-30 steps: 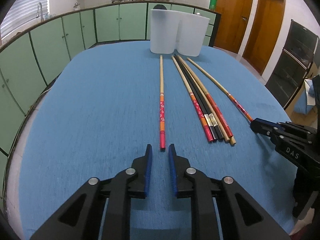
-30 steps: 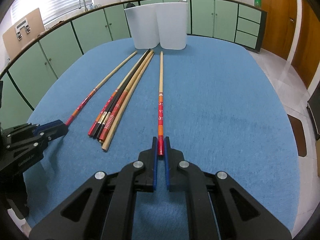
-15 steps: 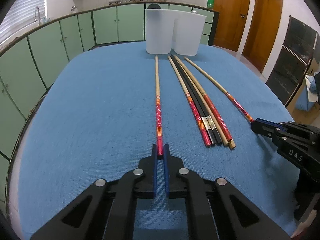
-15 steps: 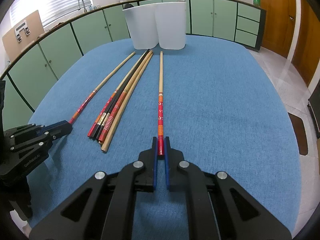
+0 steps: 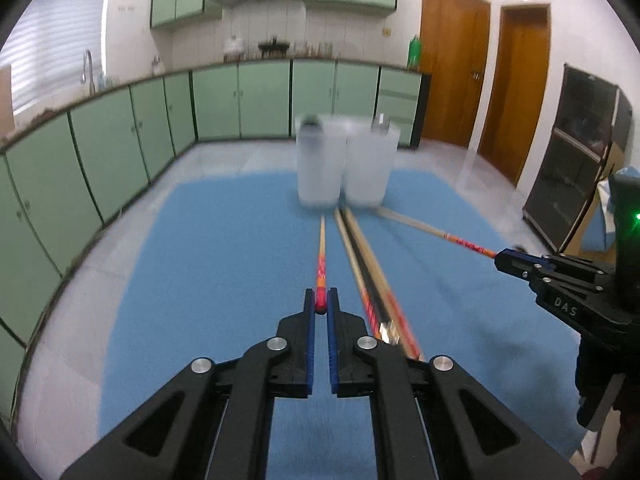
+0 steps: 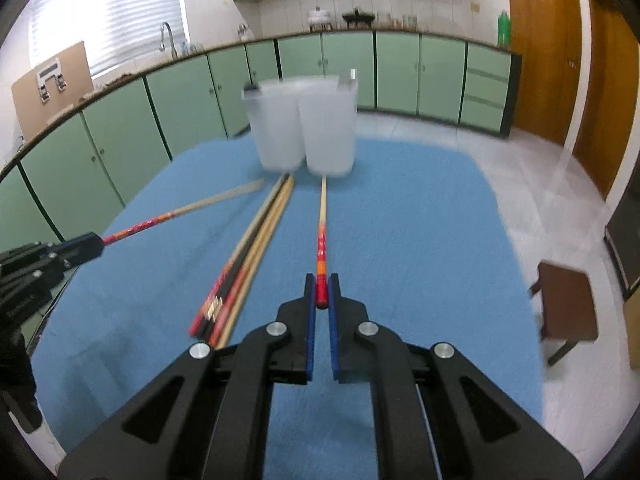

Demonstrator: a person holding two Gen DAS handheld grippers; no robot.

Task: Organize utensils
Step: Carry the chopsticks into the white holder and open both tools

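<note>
Left claw (image 5: 321,305) is clamped on the red end of one chopstick (image 5: 321,258), blue pads pinching it at centre frame, the stick running straight up the picture toward the two white cups (image 5: 344,164) at upper centre. Over in the right wrist view, the right claw (image 6: 321,294) is clamped on the red tip of its own chopstick (image 6: 321,236), dead centre, shaft pointing at the white cups (image 6: 306,126) above. Each claw shows in the other's camera: the right one at the right edge of the left view, the left one at the left edge of the right view, each with a red-patterned stick reaching from its tip. The loose bundle of chopsticks (image 6: 240,268) lies flat on the blue bench (image 6: 420,248), left of centre, running diagonally toward the cups; in the left view the same bundle (image 5: 372,276) sits just right of the held stick. Frames are blurred, fine detail cannot be read
</note>
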